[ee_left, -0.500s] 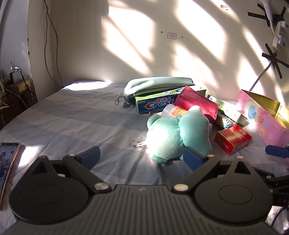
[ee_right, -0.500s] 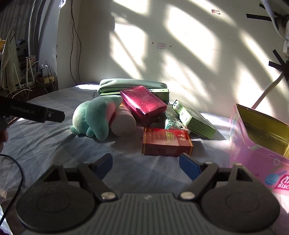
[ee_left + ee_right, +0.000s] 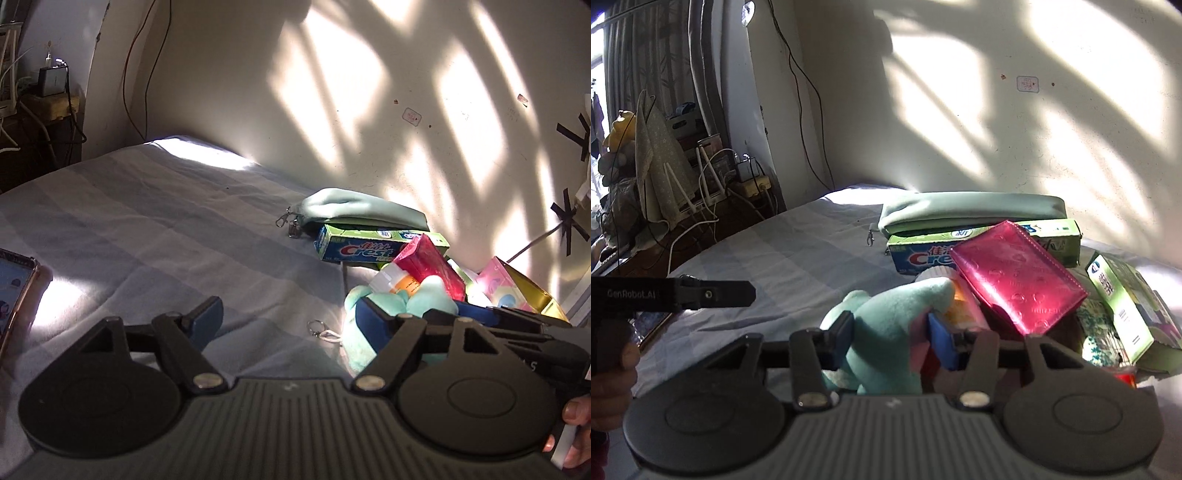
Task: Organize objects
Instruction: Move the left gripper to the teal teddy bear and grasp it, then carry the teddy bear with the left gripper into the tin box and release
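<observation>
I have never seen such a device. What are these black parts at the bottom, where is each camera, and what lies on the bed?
No robot: a person holds two hand tools, each with a two-finger claw and a camera looking along its fingers. The right claw is closed on a green plush toy. The left claw is open and empty. On the striped bedsheet lie a Crest toothpaste box, a pink shiny packet, a green pouch, a phone and a pink tin.

Fuzzy cloth plush toy (image 3: pixel 886 325); glossy embossed pink pouch (image 3: pixel 1015 280); printed card toothpaste box (image 3: pixel 354 249); matt cloth green case (image 3: pixel 967 212); soft woven striped sheet (image 3: pixel 166 221).
</observation>
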Available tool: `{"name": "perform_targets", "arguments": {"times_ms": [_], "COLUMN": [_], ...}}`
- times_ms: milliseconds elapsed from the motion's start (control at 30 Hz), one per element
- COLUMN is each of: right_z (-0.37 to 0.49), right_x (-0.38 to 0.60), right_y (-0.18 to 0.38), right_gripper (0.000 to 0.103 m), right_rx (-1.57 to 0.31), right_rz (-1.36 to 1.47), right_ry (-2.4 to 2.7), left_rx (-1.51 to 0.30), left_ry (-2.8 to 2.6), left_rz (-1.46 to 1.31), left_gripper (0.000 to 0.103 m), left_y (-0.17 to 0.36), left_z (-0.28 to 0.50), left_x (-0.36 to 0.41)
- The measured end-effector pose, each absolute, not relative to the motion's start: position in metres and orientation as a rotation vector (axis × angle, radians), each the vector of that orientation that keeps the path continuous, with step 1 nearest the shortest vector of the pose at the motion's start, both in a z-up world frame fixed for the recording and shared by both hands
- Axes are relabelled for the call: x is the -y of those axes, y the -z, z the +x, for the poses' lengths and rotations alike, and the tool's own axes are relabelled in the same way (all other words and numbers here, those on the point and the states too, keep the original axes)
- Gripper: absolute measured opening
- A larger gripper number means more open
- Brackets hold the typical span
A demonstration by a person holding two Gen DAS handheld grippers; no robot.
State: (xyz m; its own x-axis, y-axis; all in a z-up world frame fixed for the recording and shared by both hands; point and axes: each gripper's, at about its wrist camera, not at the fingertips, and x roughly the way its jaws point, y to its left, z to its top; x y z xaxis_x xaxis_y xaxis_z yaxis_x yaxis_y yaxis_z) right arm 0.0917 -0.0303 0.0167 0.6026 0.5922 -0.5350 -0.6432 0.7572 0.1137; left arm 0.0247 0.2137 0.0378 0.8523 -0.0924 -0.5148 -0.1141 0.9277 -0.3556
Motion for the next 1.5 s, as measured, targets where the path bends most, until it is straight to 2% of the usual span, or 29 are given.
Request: {"name": "perform_targets", "arguments": {"times_ms": [200,267,567,767,933,1033,1100,1133,1167,1200,1500], "right_z": [0.014,-0.011,-0.007,-0.007,0.011,0.02,0.027,0.03,0.033,0.035,0.016], "right_x": [0.037,0.044,0.046,0.027,0.013,0.005,-0.004,-0.009,-0.011,-0.013,0.036], "right_y": [-0.03,-0.025,0.0,0.003,0.006,0.009,0.014,0.017,0.02,0.021,0.01], "right_gripper": [0.046,0.068,0.07,0.073,0.074,0.084,0.08,0.071,0.053,0.05,0.048], "right_rx": [-0.388,-0.351,-0.507,-0.498,-0.543,-0.554,-0.574,-0.598,-0.624,-0.653,-0.541], "right_rz": [-0.407,-0.486,-0.356,-0.377,-0.353,-0.339,-0.333,-0.324,-0.301,-0.268,-0.257], "right_ry": [-1.163,-1.211,-1.121,-1.138,-1.086,-1.091,-1.099,-1.108,-1.132,-1.17,-1.029], "left_rx": [-0.534,-0.53,-0.567,-0.576,-0.586,-0.604,-0.598,-0.596,-0.598,-0.602,-0.574], "left_ry": [0.006,0.045,0.086,0.118,0.199,0.214,0.197,0.188,0.185,0.186,0.3], "left_rz": [-0.435,-0.46,-0.454,-0.555,-0.537,-0.534,-0.509,-0.495,-0.477,-0.467,-0.354], "left_gripper": [0.081,0.081,0.081,0.081,0.081,0.08,0.078,0.071,0.065,0.061,0.06], "left_y": [-0.038,-0.039,-0.031,-0.023,-0.019,-0.01,-0.005,-0.004,-0.005,-0.005,-0.028], "left_z": [0.011,0.008,-0.013,-0.031,-0.023,-0.014,-0.011,-0.011,-0.011,-0.011,0.001], "left_x": [-0.233,-0.232,-0.22,-0.228,-0.211,-0.202,-0.197,-0.194,-0.191,-0.189,-0.143]}}
